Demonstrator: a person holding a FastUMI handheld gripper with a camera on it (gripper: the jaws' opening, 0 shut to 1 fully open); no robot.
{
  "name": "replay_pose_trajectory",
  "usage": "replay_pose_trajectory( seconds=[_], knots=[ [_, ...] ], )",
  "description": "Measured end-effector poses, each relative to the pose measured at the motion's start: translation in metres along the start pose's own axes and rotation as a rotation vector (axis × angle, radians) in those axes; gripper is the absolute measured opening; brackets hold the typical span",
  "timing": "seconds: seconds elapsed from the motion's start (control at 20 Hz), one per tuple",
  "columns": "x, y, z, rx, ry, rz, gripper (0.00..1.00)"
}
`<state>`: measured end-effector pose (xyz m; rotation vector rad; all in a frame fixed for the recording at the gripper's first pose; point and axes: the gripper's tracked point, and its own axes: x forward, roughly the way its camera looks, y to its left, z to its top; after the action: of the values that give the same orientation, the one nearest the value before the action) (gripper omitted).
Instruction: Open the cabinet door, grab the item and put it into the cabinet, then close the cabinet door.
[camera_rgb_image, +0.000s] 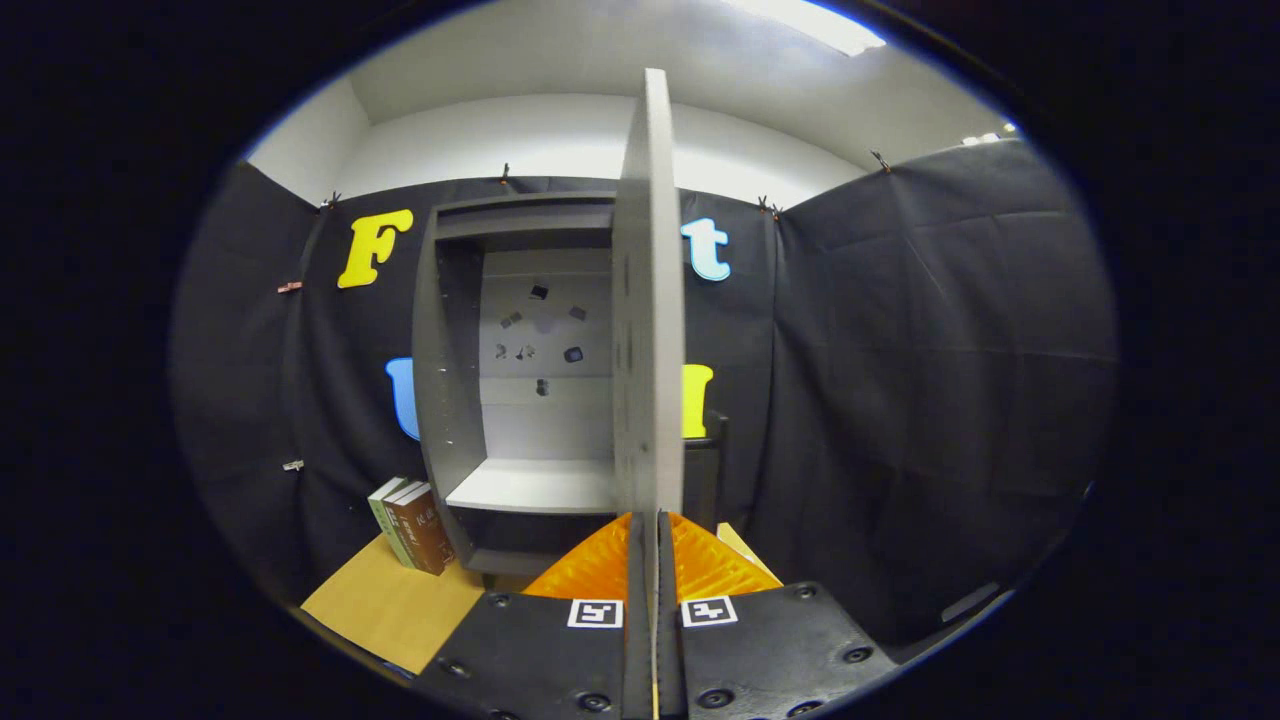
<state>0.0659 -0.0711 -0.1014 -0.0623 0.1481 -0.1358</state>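
Observation:
A grey cabinet stands against the booth wall with its inside and a pale shelf showing. Its door is swung wide open and I see it edge-on, straight ahead of the fingers. My gripper is shut, its two fingers pressed together with only a thin slit between them. The tips sit right at the door's lower edge; whether they touch it I cannot tell. Books stand upright on the table, just left of the cabinet's foot.
Black cloth walls close the booth behind, left and right. The tan table runs leftward from the fingers to the books. A dark stand shows behind the door on the right.

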Motion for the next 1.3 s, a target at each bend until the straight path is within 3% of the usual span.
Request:
replay_pose_trajectory(
  seconds=[0.25, 0.35, 0.5, 0.8, 1.3],
  knots=[
    [-0.016, 0.039, -0.020, 0.047, 0.077, 0.068, 0.07],
    [-0.016, 0.050, -0.040, 0.027, 0.135, 0.063, 0.30],
    [-0.021, 0.068, -0.076, 0.027, 0.261, 0.073, 0.25],
    [-0.043, 0.102, -0.154, 0.069, 0.565, 0.153, 0.25],
    [-0.069, 0.089, -0.249, -0.076, 0.950, 0.243, 0.24]
  ],
)
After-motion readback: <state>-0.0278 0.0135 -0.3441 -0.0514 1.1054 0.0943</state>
